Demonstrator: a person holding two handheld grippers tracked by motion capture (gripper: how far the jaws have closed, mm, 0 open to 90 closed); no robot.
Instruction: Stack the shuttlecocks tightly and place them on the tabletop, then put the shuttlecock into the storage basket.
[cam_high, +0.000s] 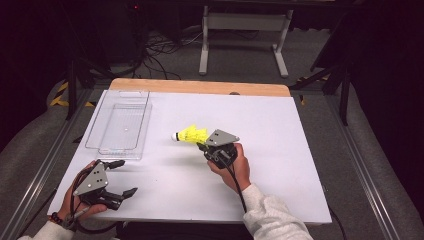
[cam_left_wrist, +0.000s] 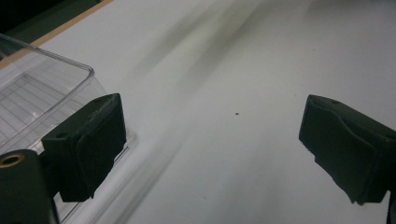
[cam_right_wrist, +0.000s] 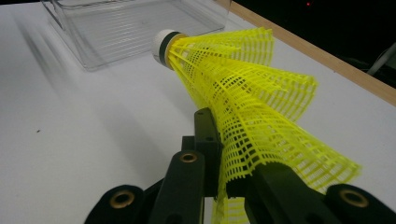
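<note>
R jaws pinch yellow mesh shuttlecock (cam_right_wrist: 243, 93) skirt, white cork tip fwd; L jaws spread, nothing between.

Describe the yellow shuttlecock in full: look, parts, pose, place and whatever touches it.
The yellow plastic-mesh shuttlecock has a flared skirt of open netting, squashed into folds, and a rounded white nose ringed by a dark band. It lies roughly level, near the middle of the white table, nose pointing toward the clear plastic tray but apart from it. The right claw is shut on the skirt's rim, its black jaws pinching the mesh. Whether the shuttlecock rests on the table or is lifted cannot be told.
</note>
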